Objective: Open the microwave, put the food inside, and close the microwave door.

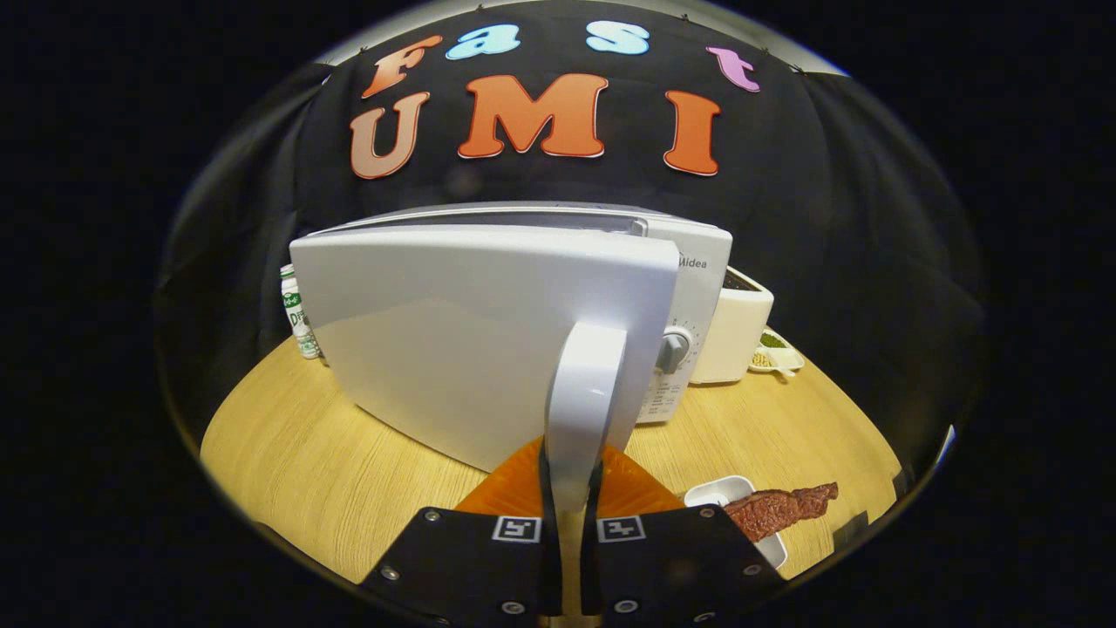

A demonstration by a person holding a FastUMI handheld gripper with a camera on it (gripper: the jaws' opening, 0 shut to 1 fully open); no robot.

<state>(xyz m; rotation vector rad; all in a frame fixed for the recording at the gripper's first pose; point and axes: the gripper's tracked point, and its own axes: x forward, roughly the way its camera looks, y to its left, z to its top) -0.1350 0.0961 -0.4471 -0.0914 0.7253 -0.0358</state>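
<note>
The tool sits at the bottom centre of the frame, its two fingers pressed onto either side of the upright white door handle, pinching it. That handle belongs to the microwave door, a broad pale panel swung outward toward us and filling the middle of the picture. It screens off the oven's opening, so the inside cannot be seen from here.

Behind the door, upper centre, the white microwave body shows its top edge and its control strip on the right, with a grey dial and small print below it.

Lower right, just beside the tool, a small white dish rests on the wooden bench, and a reddish-brown strip of food lies across it, one end poking out past the rim toward the right. It is well clear of the microwave.

An orange ribbed thing shows directly behind the fingers, under the handle; what it is I cannot tell.

To the right of the microwave stands a cream-coloured container, touching or nearly touching it, with a small tray of green and tan bits beside it. At mid-left, a white bottle with a green label peeks from behind the door's edge.
</note>
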